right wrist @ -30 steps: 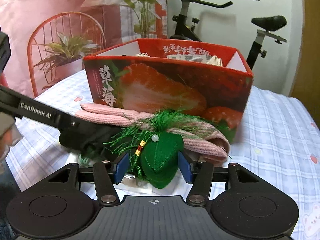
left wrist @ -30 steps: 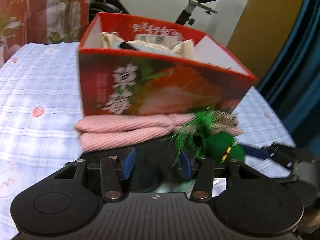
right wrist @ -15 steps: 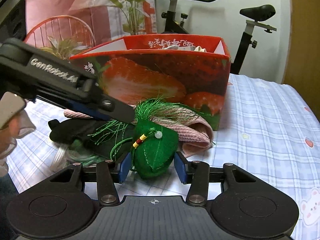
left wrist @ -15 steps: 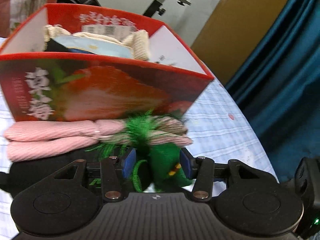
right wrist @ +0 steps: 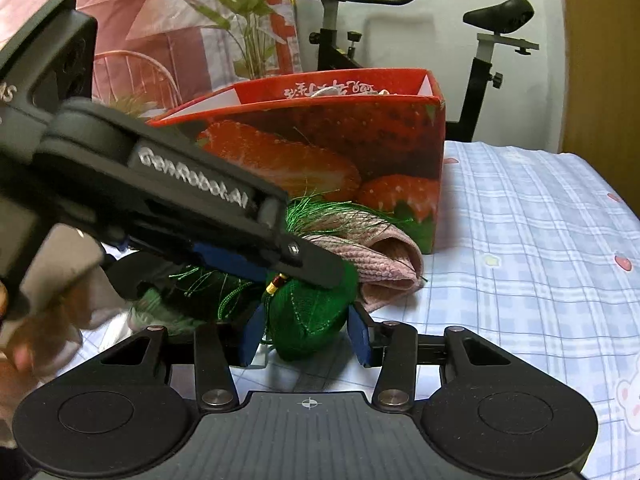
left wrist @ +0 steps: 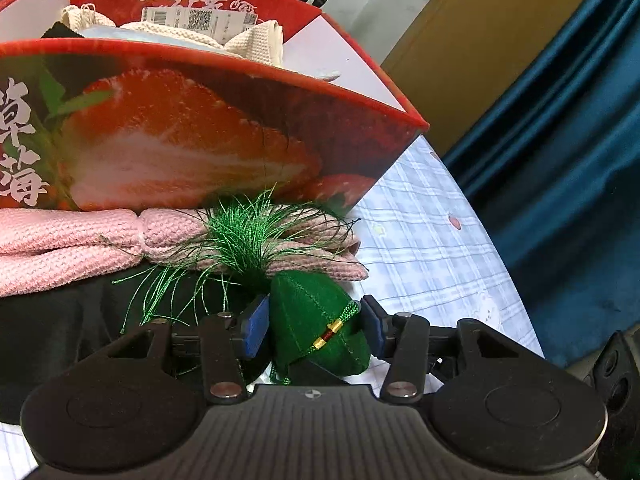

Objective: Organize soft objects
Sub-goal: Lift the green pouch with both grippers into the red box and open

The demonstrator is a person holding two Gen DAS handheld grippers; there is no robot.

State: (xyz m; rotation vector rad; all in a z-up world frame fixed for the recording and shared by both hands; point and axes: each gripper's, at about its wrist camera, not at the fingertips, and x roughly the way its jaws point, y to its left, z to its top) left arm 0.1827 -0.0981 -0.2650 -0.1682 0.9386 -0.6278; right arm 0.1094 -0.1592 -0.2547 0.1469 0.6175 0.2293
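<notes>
A green felt sachet with a green tassel and a beaded cord lies on the checked sheet, in front of a red strawberry box. My right gripper is shut on it, blue pads against its two sides. My left gripper also stands around the sachet, its pads close beside it without squeezing. In the right wrist view one of the left gripper's fingers lies across the top of the sachet. A folded pink knitted cloth and a black cloth lie beside it.
Cream knitted items sit inside the box. The checked sheet stretches to the right, and its edge drops off by a blue curtain. An exercise bike and a plant stand behind. A hand holds the left gripper.
The left gripper swung right, from over the black cloth to around the sachet, and now crosses the right wrist view. The right gripper's jaws narrowed onto the sachet.
</notes>
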